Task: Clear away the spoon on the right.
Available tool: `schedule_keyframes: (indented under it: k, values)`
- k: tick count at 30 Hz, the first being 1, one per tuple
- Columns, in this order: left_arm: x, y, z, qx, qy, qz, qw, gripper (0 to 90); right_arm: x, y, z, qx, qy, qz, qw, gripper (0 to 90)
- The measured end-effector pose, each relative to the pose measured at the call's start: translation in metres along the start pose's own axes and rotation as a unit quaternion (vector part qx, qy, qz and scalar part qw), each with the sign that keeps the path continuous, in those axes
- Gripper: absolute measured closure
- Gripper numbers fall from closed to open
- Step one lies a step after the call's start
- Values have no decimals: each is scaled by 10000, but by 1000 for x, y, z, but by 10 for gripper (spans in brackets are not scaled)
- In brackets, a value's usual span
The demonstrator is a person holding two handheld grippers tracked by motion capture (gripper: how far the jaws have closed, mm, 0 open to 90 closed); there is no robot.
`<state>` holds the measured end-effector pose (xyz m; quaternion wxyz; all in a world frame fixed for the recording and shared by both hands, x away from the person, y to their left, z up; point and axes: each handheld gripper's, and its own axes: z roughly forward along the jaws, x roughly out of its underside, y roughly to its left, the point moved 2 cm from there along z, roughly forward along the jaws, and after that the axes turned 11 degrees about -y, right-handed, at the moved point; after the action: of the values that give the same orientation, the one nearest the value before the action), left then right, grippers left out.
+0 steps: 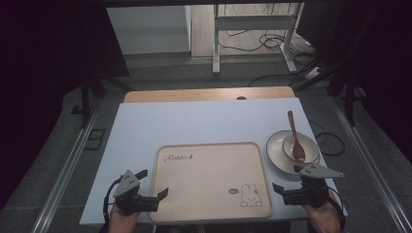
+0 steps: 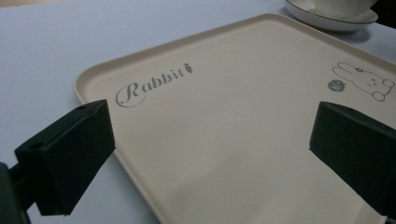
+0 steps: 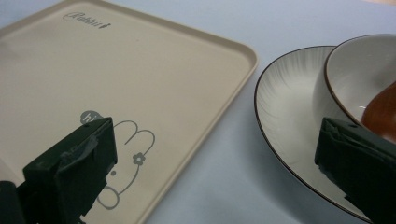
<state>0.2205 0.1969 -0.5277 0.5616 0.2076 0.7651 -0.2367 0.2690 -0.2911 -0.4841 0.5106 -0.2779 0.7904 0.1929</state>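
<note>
Spoon (image 1: 294, 137) in bowl (image 1: 308, 143), on plate (image 1: 277, 147)

Tray (image 1: 209, 170) bare; plate (image 1: 277, 145) with bowl (image 1: 306, 141) crowds its right.

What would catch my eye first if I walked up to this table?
Probably the big beige tray with a rabbit drawing, lying on the white table between two open black tongs, left and right. To its right, a reddish-brown spoon rests in a white bowl on a white plate.
</note>
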Motion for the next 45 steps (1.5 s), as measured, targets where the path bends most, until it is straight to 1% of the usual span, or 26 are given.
schedule_keyframes:
  k: [3,6,8,9,11,12,14,16,21,22,23,24,27,30,35,38,41,42,45]
  values:
    - [0,1,-1,4,-27,-25,10000,0,2,-2,1,0,42,28,10000,0]
    - [0,0,-1,60,-55,-37,10000,0,4,-3,2,53,61,-17,10000,0]
    - [0,0,-1,77,-55,-37,9999,0,4,-3,2,51,60,-17,10000,0]
    - [0,0,-1,116,-63,-49,9999,0,4,-3,3,33,84,-35,10000,0]
    - [0,0,-1,121,-61,-59,9999,0,5,-2,4,31,136,-58,9999,0]
    - [0,0,0,126,-57,-76,9999,0,5,-2,4,31,136,-58,9999,0]
    - [0,1,-1,181,-91,-178,9996,0,6,-2,5,18,161,-92,9998,0]
    - [0,2,-1,198,-116,-220,9995,0,6,-2,6,-2,187,-112,9998,0]
    - [1,1,-1,176,-59,-131,9997,0,7,0,8,-54,259,-182,9995,0]
    - [1,0,-1,170,-30,-82,9998,0,6,1,8,-41,264,-247,9993,0]
    - [1,0,0,173,-21,-52,9998,0,6,1,8,-41,264,-247,9993,0]
    - [1,-2,0,177,0,7,9998,0,6,2,8,-36,262,-296,9992,0]
    - [2,-3,1,159,26,60,9999,0,5,3,7,19,243,-360,9991,0]
    - [1,-3,0,149,18,89,9998,0,4,2,6,56,211,-362,9991,0]
    - [1,-4,0,162,-36,80,9998,0,1,-1,5,120,150,-377,9991,0]
    - [0,-2,-1,232,-144,-60,9996,0,-1,-2,4,175,123,-416,9989,0]
    - [0,-2,-1,266,-159,-102,9995,0,-2,-3,4,191,108,-418,9989,0]
    - [0,-2,0,287,-155,-100,9994,0,-3,-5,4,181,109,-360,9991,0]
    - [-1,-3,0,312,-151,-89,9994,0,-4,-6,4,192,123,-355,9991,0]
